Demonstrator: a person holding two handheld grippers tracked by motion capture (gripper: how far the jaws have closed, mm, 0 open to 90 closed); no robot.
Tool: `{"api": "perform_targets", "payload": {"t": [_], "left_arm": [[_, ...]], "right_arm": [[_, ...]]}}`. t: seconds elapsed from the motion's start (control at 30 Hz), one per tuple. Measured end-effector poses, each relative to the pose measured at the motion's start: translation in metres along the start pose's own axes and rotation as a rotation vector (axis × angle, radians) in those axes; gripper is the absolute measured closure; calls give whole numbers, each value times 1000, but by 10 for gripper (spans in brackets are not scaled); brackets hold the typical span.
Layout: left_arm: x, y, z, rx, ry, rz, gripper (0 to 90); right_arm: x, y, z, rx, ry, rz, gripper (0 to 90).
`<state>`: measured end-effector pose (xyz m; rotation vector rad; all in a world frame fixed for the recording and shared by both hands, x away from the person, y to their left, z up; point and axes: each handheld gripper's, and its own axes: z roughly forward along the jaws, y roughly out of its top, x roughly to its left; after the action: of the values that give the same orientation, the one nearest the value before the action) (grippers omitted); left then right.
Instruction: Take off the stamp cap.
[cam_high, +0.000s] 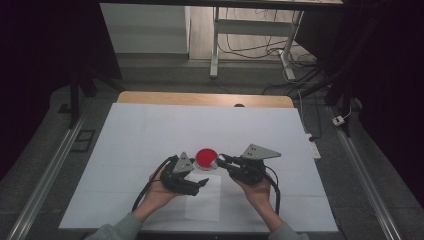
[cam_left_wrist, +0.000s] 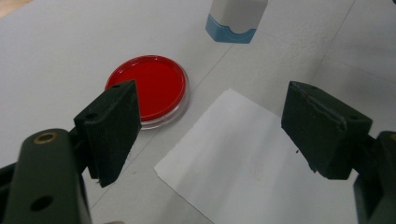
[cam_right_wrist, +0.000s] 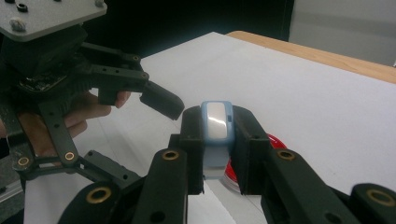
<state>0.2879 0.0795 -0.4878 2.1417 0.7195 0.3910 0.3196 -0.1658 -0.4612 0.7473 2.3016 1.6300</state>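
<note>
A red-filled clear dish (cam_left_wrist: 148, 89) sits at ten o'clock of a plain white paper sheet (cam_left_wrist: 243, 163), with a white, pale-blue-edged block (cam_left_wrist: 235, 19) at twelve, all on a white table cover (cam_high: 150, 130).

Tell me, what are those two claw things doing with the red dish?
A person holds a claw-like gripper in each hand over a white table. The right gripper is shut on a small white and blue block, holding it just above a round dish of red stuff. The left gripper has its jaws wide open with nothing in them, hovering over a sheet of paper that lies beside the dish. The dish sits flat on the table, and neither gripper holds it.
</note>
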Motion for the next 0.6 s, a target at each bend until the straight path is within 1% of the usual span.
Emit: {"api": "perform_targets", "payload": {"t": [0.17, 0.33, 0.6], "left_arm": [[-2, 2, 3, -4, 4, 7, 212], [-4, 4, 6, -22, 17, 12, 237], [-9, 8, 10, -44, 48, 35, 271]], "right_arm": [[1, 0, 1, -1, 0, 2, 754], [2, -1, 3, -2, -5, 7, 754], [3, -2, 5, -6, -19, 24, 755]]}}
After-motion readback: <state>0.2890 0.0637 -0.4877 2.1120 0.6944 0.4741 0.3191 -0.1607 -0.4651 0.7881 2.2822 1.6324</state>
